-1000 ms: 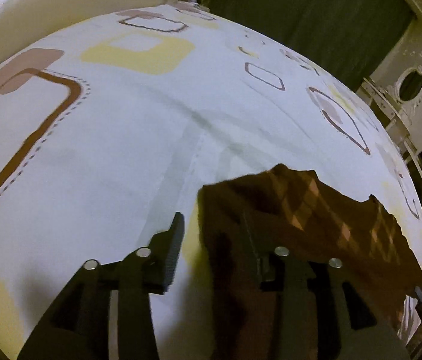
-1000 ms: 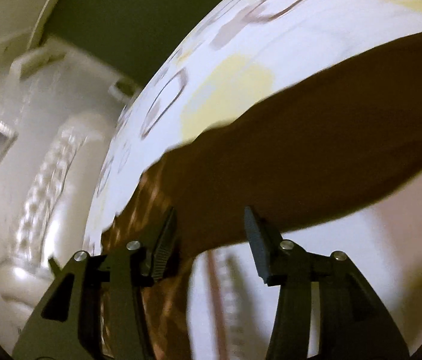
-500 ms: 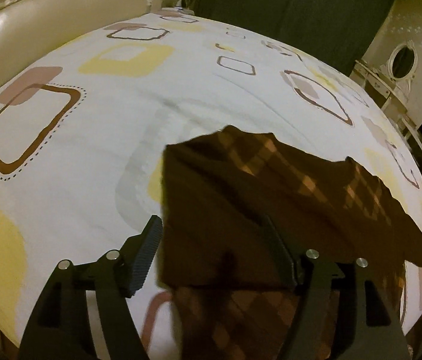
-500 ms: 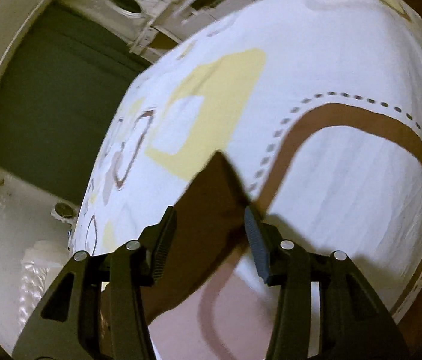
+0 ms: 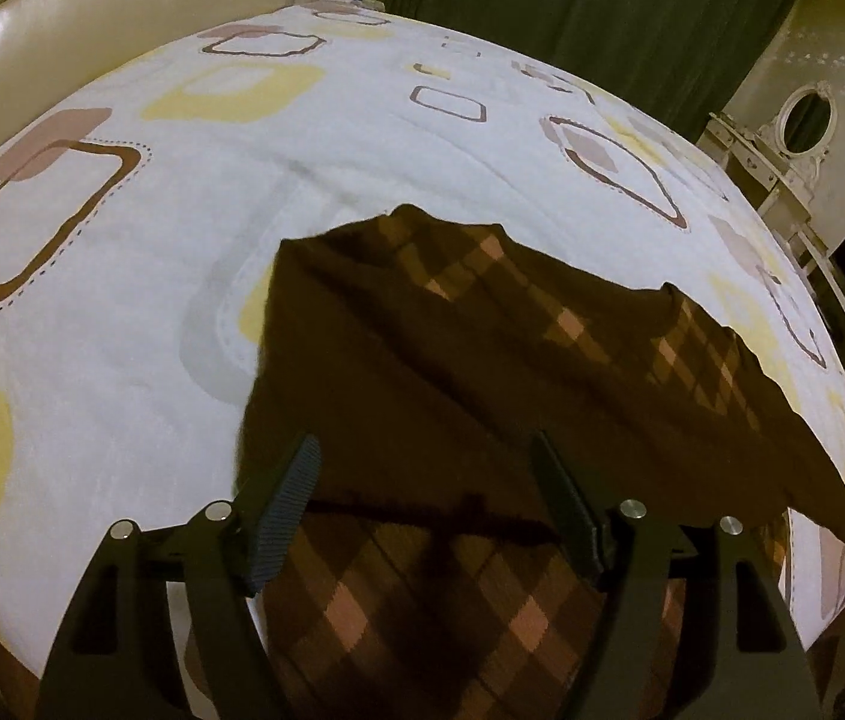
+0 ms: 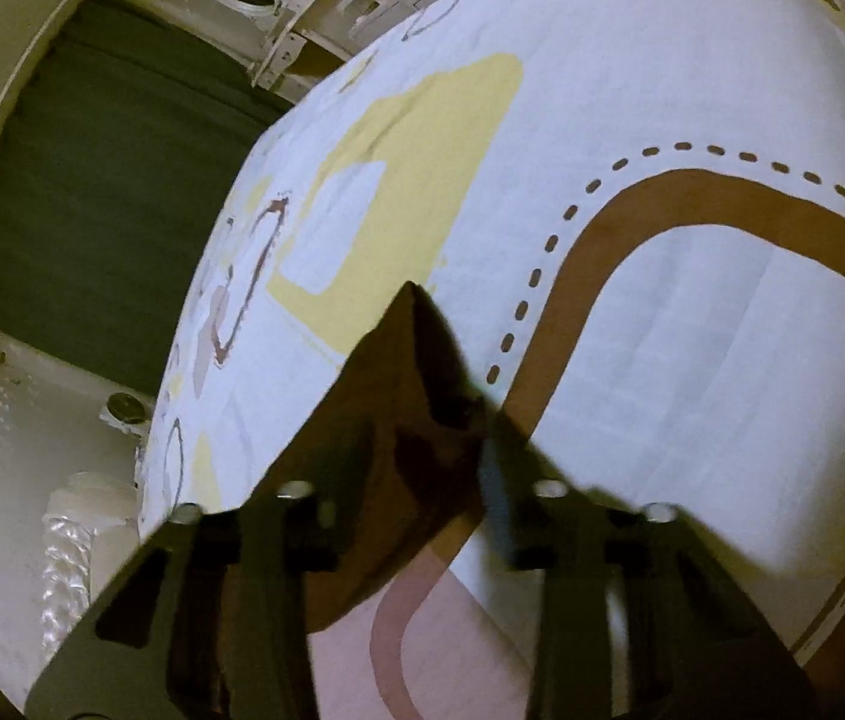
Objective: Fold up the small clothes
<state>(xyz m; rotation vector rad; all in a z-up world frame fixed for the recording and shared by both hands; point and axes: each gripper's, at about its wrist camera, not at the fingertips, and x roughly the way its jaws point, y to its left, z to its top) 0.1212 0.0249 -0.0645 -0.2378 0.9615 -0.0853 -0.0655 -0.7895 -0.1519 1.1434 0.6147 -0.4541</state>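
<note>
I have a dark brown garment (image 5: 482, 360) with an orange-tan diamond check lying on the bed (image 5: 122, 300), toward the near edge, over the white cover with its brown and yellow rounded squares. It looks partly folded: a plain dark layer sits over the checked layer, whose pattern shows at the near edge below my left tool (image 5: 422, 501).

The left tool hangs over that near part with its jaws opening wide; cloth lies below and between them, but the pads do not press on it. The right tool (image 6: 422, 450) is closing on a pointed corner of the same garment (image 6: 410, 372), out toward the bed's side edge. The picture is blurred there, but the corner stands up between the jaws and looks pinched.

I judge the fabric soft, light and limp, probably a knit. It will sag and drape from any single hold, and a loose layer may slide off the one beneath. The cover under it is smooth, so the whole piece may drag rather than fold if I pull low. I would take corners or a hemmed edge, catching both layers together, lift just clear of the bed, and carry the two corners level so the fold line stays straight.
</note>
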